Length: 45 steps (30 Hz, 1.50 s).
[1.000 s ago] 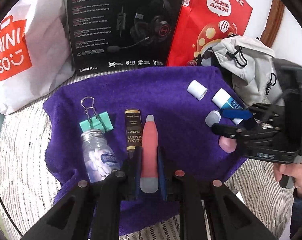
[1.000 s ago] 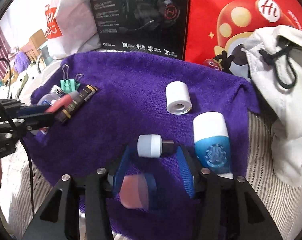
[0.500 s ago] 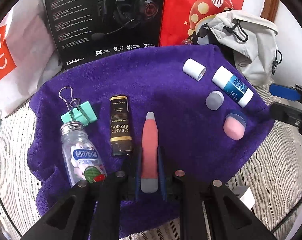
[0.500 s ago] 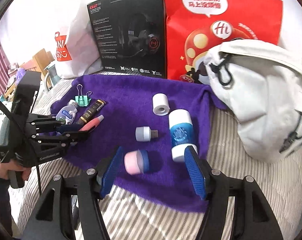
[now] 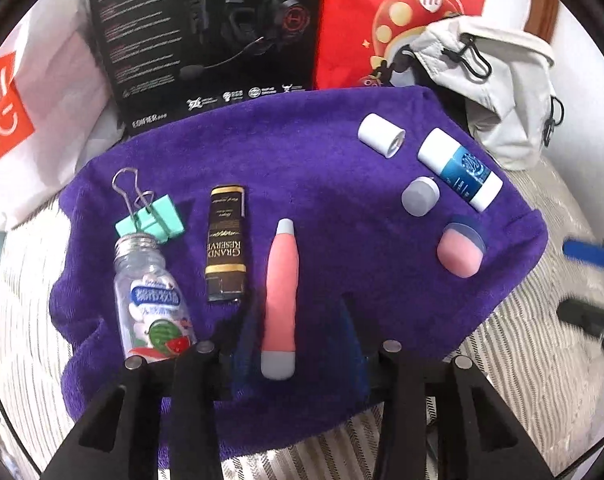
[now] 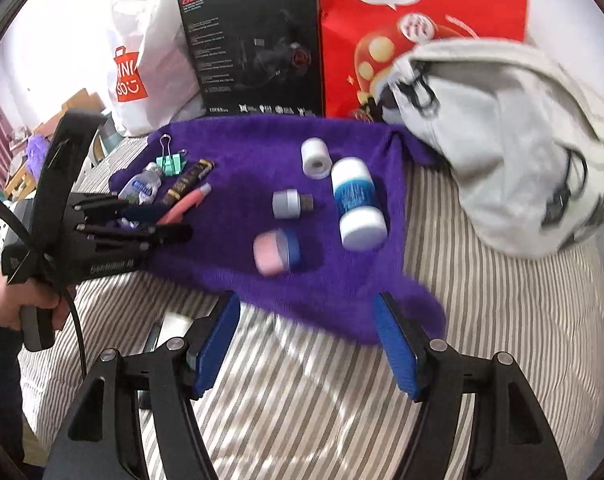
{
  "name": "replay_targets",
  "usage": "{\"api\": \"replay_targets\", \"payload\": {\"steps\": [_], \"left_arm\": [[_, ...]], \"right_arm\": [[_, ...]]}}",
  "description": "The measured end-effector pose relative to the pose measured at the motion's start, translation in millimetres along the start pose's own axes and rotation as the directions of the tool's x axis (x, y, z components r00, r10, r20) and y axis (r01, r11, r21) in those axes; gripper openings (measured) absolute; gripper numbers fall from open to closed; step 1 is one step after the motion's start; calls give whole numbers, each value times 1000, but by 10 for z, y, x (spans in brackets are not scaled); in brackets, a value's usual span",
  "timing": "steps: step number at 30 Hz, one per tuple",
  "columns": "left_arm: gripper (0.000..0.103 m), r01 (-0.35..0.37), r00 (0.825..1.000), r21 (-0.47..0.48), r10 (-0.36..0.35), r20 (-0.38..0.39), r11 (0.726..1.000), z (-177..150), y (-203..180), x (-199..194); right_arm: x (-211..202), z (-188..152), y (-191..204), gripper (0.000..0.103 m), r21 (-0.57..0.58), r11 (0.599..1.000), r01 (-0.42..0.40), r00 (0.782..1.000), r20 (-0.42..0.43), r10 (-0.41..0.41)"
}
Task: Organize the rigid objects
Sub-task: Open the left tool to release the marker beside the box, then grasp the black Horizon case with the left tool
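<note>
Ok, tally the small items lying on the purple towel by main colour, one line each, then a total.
White: 2, the white cap and the blue-labelled tube
Pink: 2, the long pink tool and the pink-and-blue eraser
Grey: 1, USB plug
Black: 1, lighter
Teal: 1, binder clip
Clear: 1, mint bottle
Total: 8

Left gripper [image 5: 298, 344] pads motion-blurred. White shopping bag [image 5: 30, 92] cropped at frame edge. Grey pouch [image 6: 513, 140] smeared; box [image 5: 206, 28] small print illegible.

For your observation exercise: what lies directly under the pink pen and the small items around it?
A purple towel lies under the pink pen, spread over a striped cover. What the towel hides of that cover cannot be seen.
</note>
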State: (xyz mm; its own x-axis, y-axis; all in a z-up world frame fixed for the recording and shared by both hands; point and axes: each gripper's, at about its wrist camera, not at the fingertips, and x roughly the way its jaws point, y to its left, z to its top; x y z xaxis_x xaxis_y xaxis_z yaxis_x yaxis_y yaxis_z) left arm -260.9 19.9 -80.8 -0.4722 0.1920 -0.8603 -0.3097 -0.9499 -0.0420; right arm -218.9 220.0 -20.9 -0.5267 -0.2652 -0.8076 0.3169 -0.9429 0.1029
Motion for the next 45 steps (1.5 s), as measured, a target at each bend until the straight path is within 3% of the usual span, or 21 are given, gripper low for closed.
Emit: {"api": "replay_targets", "payload": {"steps": [3,7,9,11,14,18,21,24,29,32,38,41,42,45], "left_arm": [[47,1,1000,-27,-1,-8,1000,-36,47,-87],[76,-46,998,-15,47,43,999,-134,-13,-354],[83,-55,997,-10,56,56,998,-199,-81,-470],[83,-46,997,-8,47,63,999,-263,-157,-557],[92,-19,998,-8,19,59,1000,-388,-272,-620],[93,-18,999,-27,19,31,999,-613,-392,-584],[93,28,999,-57,-27,20,998,-752,-463,-554],[93,23,1000,-77,-22,5,997,-868,-550,-519],[93,-25,999,-88,22,-29,996,-987,-671,-372],[96,-109,994,-44,109,-12,993,-1022,-743,-340],[92,-120,992,-80,123,25,989,-1046,-609,-375],[68,-112,992,-75,116,58,991,-1023,-612,-402],[53,-101,992,-62,105,67,993,-1008,-630,-408],[37,-79,994,-15,80,80,997,-986,-708,-406]], "right_arm": [[-47,-164,-37,69,34,999,-8,1000,-15,9],[-111,-346,-77,71,71,997,-17,999,-35,19],[-153,-424,-96,71,90,996,-20,999,-32,23],[-195,-494,-106,71,109,994,-18,999,-34,22],[-253,-578,-119,77,134,991,-17,999,-44,23],[-383,-730,-133,92,182,983,-3,999,-34,9],[-458,-845,-143,93,209,978,16,999,-45,-7],[-534,-939,-170,98,235,971,49,998,-57,-37],[-669,-1054,-191,103,226,971,81,996,-64,-68],[-731,-1100,-206,103,228,971,74,996,-59,-62],[-779,-1138,-187,103,216,974,73,996,-64,-60],[-749,-1133,-161,103,213,975,68,996,-67,-54],[-716,-1129,-143,103,210,976,65,996,-76,-50],[-644,-1121,-99,103,194,979,61,995,-91,-44]]}}
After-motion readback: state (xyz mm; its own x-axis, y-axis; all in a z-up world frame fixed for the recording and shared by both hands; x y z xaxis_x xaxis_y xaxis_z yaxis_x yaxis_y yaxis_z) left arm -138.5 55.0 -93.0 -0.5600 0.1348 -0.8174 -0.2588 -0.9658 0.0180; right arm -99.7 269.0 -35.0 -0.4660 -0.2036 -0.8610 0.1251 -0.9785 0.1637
